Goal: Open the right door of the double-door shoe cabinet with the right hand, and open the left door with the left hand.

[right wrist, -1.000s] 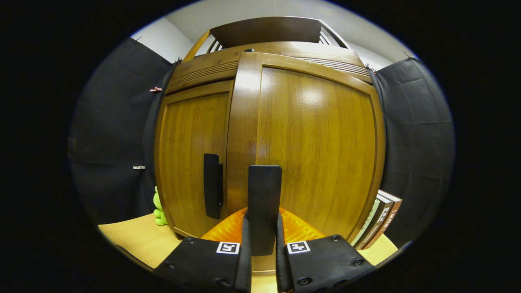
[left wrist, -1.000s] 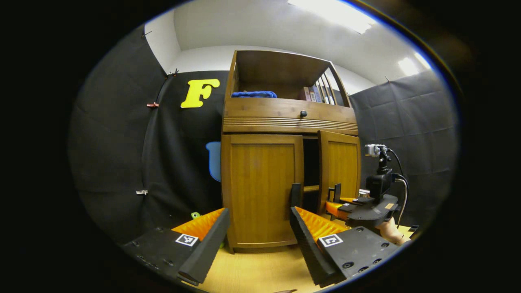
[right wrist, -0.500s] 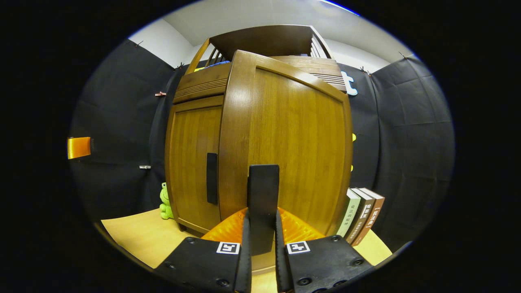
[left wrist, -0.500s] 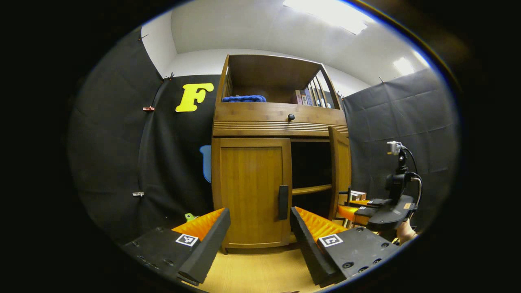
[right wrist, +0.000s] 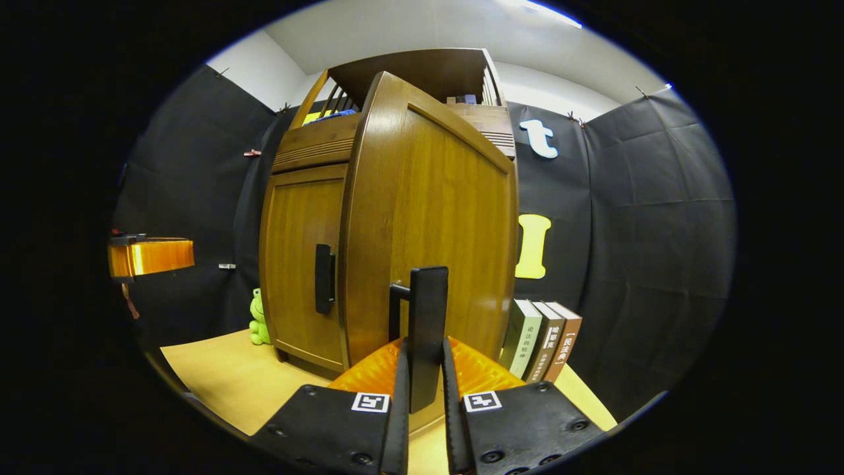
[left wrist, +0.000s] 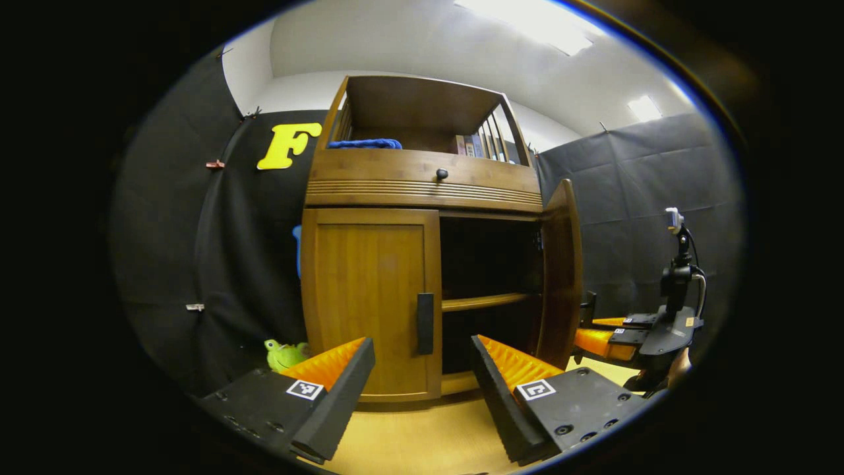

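Right door swung wide, left door waiting on the brown wooden double-door shoe cabinet [left wrist: 422, 198].

The right gripper [right wrist: 422, 396], jaws clenched on the right door's black bar handle [right wrist: 427, 330], should follow the hinge arc; the left gripper [left wrist: 422, 389], jaws released, has the closed left door's black handle [left wrist: 425, 323] at 12 o'clock, apart.

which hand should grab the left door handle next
Left. The left gripper is open, facing the closed left door with its handle just ahead. The right gripper is shut on the right door handle.
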Motion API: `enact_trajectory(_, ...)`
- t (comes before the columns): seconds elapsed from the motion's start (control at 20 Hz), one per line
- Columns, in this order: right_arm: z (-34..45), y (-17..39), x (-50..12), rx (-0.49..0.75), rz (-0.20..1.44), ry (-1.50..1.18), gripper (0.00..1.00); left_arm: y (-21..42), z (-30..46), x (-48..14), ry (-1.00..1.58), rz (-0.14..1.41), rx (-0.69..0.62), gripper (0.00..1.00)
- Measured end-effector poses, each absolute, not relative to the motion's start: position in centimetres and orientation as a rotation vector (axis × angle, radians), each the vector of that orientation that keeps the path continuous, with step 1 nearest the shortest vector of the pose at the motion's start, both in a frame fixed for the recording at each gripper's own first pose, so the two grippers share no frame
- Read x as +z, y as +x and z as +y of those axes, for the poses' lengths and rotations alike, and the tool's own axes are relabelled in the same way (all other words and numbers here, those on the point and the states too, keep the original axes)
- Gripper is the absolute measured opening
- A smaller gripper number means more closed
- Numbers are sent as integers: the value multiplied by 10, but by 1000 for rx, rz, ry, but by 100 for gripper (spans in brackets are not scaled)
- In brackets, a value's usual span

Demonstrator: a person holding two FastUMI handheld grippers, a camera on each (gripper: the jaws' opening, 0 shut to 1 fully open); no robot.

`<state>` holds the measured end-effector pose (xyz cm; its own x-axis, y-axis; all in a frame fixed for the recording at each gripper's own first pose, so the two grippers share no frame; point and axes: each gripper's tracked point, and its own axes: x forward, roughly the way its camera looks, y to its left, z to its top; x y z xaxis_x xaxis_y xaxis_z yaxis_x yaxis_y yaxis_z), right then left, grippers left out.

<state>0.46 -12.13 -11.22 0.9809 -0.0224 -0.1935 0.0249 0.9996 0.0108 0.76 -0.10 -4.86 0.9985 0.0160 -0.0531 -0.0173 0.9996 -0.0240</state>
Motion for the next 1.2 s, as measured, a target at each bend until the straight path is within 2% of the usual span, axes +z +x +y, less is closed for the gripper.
enact_trajectory(0.15, -144, -6, -112, -61, 198, 3, 22, 20, -9, -53, -19, 53, 6, 91)
enact_trajectory(0.2, -153, -8, -112, -78, 197, -7, 25, 24, -12, -54, -18, 54, 3, 91)
enact_trajectory(0.25, -163, -10, -113, -97, 199, -21, 21, 29, -14, -56, -17, 59, -1, 91)
enact_trajectory(0.3, -173, -12, -116, -119, 207, -29, 24, 33, -17, -58, -16, 66, -7, 91)
enact_trajectory(0.45, -191, -19, -117, -137, 217, -2, 11, 40, -25, -58, -16, 61, -20, 91)
enact_trajectory(0.5, -193, -19, -117, -131, 223, 10, 21, 43, -27, -57, -18, 57, -22, 91)
enact_trajectory(0.55, -196, -20, -117, -127, 227, 10, 21, 45, -28, -57, -19, 52, -21, 91)
enact_trajectory(0.6, -200, -22, -115, -129, 225, 2, 11, 47, -28, -57, -18, 47, -16, 91)
enact_trajectory(0.65, -205, -26, -113, -131, 223, -7, 11, 50, -28, -58, -13, 44, -8, 91)
enact_trajectory(0.7, -209, -29, -112, -133, 223, -11, 20, 53, -26, -58, -7, 40, 0, 88)
enact_trajectory(0.75, -214, -32, -110, -139, 224, -12, 11, 55, -25, -59, -1, 35, 7, 90)
enact_trajectory(0.8, -220, -35, -109, -150, 223, -13, 15, 58, -23, -59, 4, 30, 15, 90)
enact_trajectory(1.2, -250, -51, -106, -186, 223, 67, 15, 98, -14, -78, 49, 33, 59, 88)
